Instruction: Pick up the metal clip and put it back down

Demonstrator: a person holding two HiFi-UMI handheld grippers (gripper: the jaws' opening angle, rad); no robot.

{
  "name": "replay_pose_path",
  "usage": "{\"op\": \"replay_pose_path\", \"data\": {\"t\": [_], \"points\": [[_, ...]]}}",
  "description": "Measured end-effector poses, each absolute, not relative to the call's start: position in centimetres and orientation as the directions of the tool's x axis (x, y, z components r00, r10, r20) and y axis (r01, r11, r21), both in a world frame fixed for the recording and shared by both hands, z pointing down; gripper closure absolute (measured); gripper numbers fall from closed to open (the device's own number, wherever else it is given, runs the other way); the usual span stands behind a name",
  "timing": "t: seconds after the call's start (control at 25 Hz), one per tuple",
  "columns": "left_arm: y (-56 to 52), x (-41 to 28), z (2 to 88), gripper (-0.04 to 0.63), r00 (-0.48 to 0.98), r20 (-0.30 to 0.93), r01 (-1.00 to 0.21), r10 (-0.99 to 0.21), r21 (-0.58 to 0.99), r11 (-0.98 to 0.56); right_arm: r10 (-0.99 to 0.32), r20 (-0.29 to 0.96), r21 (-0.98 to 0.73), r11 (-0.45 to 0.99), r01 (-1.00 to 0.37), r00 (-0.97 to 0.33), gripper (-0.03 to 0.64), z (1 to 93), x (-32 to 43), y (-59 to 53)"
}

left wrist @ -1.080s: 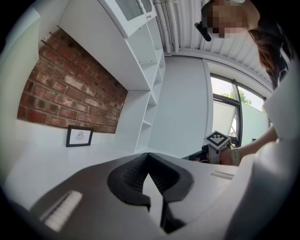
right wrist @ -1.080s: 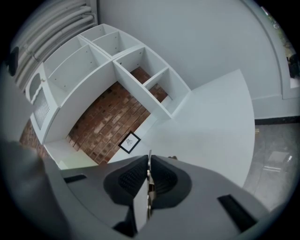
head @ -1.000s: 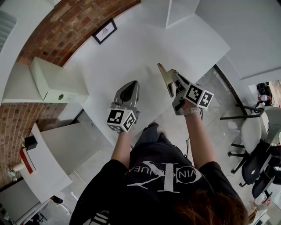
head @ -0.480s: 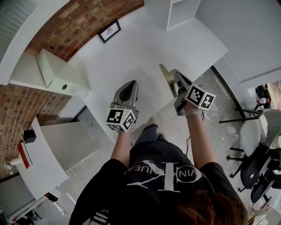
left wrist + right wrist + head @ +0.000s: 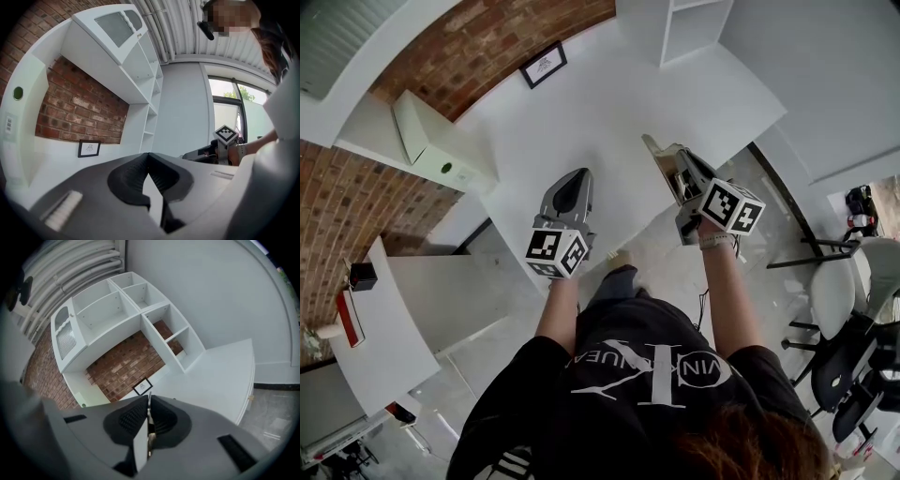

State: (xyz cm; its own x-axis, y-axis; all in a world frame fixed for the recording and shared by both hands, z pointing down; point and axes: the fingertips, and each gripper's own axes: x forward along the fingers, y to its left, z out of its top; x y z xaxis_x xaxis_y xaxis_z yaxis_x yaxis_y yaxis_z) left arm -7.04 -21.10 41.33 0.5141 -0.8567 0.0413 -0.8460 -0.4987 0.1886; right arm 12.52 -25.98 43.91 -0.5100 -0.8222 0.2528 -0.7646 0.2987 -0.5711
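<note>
The head view swings, so the framed picture (image 5: 544, 64) slides rightward and a little upward in it. The white box (image 5: 441, 148) to the left of the framed picture rises with it. More of the open shelf unit (image 5: 694, 28), right of the framed picture, comes into view at the top edge. The left gripper (image 5: 577, 174) now sits almost straight below the framed picture instead of well off to its right. The right gripper (image 5: 650, 143) also stands nearer to the framed picture sideways, and its marker cube shows a fuller top face.
</note>
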Motion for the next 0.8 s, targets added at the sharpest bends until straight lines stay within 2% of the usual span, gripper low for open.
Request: {"op": "replay_pose_path", "data": {"t": [0.8], "points": [[-18.7,-6.9,37.7,0.585,0.506,-0.021,-0.850,-0.862,0.154,-0.503,-0.843,0.142,-0.474,0.403,-0.783,-0.519,0.589,37.6,12.6,-23.2]]}}
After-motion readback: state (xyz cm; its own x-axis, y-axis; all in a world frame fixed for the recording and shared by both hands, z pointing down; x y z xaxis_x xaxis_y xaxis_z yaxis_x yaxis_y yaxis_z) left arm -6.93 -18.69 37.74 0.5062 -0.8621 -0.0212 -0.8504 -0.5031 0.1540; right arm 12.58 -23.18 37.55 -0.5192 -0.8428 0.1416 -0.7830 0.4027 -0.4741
